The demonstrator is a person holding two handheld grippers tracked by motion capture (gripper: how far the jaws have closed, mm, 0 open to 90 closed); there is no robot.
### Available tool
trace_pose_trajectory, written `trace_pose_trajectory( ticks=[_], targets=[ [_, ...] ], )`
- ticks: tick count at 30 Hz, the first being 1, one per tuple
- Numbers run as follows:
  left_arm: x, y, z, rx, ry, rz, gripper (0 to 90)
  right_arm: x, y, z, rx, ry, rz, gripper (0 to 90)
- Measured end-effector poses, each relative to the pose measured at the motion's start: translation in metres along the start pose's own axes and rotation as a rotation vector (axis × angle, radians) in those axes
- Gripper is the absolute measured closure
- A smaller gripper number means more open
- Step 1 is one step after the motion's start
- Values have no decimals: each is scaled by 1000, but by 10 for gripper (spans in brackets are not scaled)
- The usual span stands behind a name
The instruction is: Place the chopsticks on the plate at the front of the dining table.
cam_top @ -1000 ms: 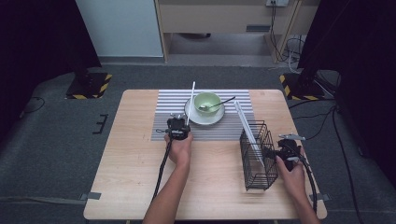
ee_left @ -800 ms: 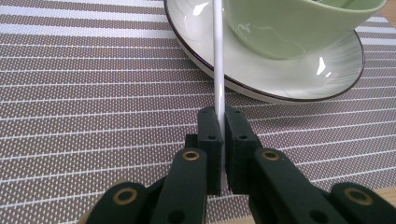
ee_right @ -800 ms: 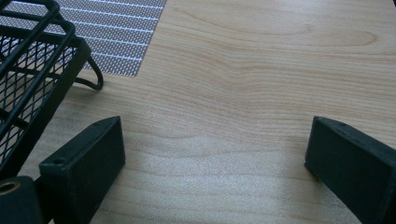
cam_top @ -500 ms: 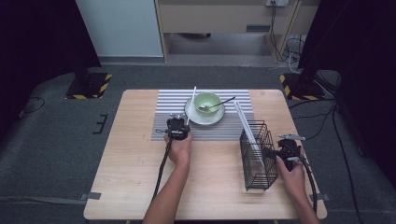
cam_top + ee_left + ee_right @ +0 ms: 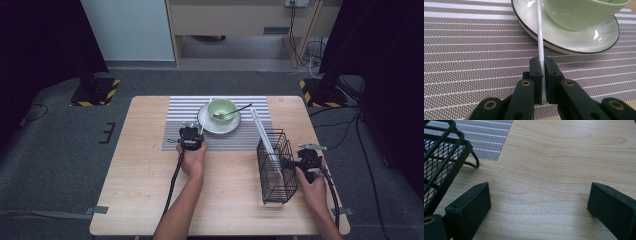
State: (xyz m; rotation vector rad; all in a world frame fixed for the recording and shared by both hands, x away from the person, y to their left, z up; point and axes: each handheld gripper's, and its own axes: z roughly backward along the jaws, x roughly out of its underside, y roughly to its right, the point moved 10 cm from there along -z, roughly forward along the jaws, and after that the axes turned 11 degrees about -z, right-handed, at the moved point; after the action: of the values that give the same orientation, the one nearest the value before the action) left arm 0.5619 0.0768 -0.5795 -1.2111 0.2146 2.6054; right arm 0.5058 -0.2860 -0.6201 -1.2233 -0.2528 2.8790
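Pinched in the left gripper (image 5: pixel 542 62), jaws narrowed to a slit on it: a thin white stick (image 5: pixel 539 32). Gripped close to one end, probably so the rest stays free to be steered. Slants forward over the striped mat (image 5: pixel 474 50) and across the edge of the plate (image 5: pixel 604 37), just beside the green bowl (image 5: pixel 579 15); no telling whether it touches the plate. Judged as a pick-up in hand, with the basket (image 5: pixel 276 170) as the likely goal, given a second stick (image 5: pixel 262 135) already leaning in there. Spoon (image 5: pixel 232 111) left resting in the bowl.

Over on the right gripper (image 5: pixel 539 187): jaws spread wide, nothing between them but bare table (image 5: pixel 561 157). Sits low, just beside the basket's outer wall, perhaps ready to steady it against tipping when the stick goes in. Cannot tell whether it touches the wire.
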Motion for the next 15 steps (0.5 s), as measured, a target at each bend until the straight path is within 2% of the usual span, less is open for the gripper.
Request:
trace_pose_trajectory(
  ticks=[15],
  targets=[
    [3, 9, -4, 28, 10, 6, 838, 0, 0, 0, 0, 0, 0, 49]
  ],
)
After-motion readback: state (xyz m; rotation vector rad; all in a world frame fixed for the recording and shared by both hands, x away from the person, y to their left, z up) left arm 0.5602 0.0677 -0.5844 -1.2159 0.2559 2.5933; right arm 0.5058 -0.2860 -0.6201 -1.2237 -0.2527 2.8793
